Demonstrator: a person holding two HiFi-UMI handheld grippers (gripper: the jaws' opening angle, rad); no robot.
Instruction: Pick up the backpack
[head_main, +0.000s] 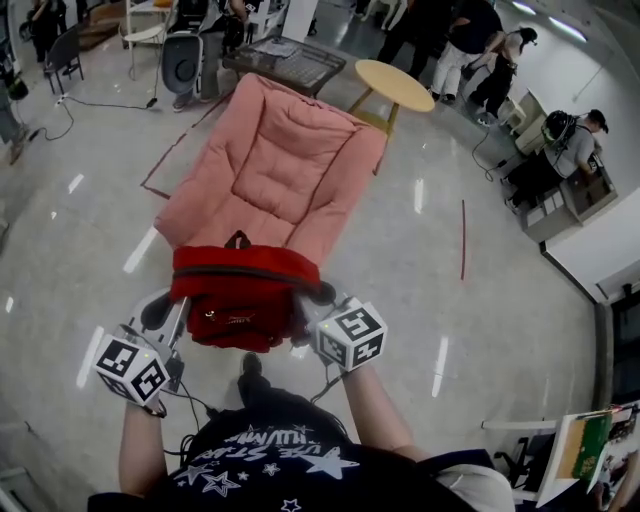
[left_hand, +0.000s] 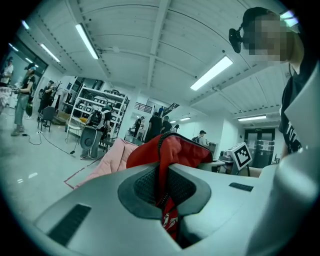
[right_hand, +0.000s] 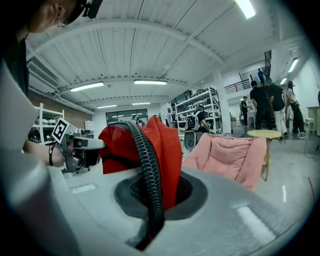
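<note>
In front of the pink chair (head_main: 275, 165), the left gripper (head_main: 172, 318) and right gripper (head_main: 318, 300) clench the red backpack (head_main: 240, 295) between them.

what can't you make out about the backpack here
- Backpack underside: head view, hidden by its own body.
- Its front print: head view, too small.
- Pink chair front edge: head view, covered by backpack.
- Backpack's lower half: gripper views, blocked by left gripper and right gripper.

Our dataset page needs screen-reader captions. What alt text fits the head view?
Seen from above, a person holds a red backpack up between two grippers, the left gripper and right gripper each shut on its fabric. A pink padded chair stands beyond it on a glossy floor.
</note>
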